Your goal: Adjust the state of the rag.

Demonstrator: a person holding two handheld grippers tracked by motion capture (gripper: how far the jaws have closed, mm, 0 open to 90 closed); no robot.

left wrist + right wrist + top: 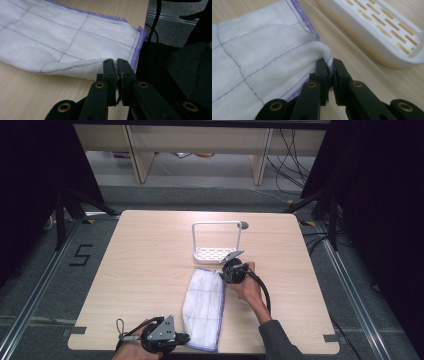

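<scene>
A white cloth [204, 307] with thin purple lines and a purple hem lies folded into a long strip on the wooden table [145, 265]. My left gripper [186, 338] is at the strip's near end by the table's front edge. In the left gripper view the left gripper [117, 65] is shut on the cloth [62, 45] at its hemmed corner. My right gripper [223, 275] is at the far right corner of the strip. In the right gripper view the right gripper [330, 64] is shut on a raised fold of the cloth [262, 55].
A white slotted rack [216, 254] with an upright wire frame stands just beyond the cloth's far end, close to the right gripper; its tray [372, 32] lies beside the jaws. A small grey disc [244, 225] sits behind it. The table's left half is bare wood.
</scene>
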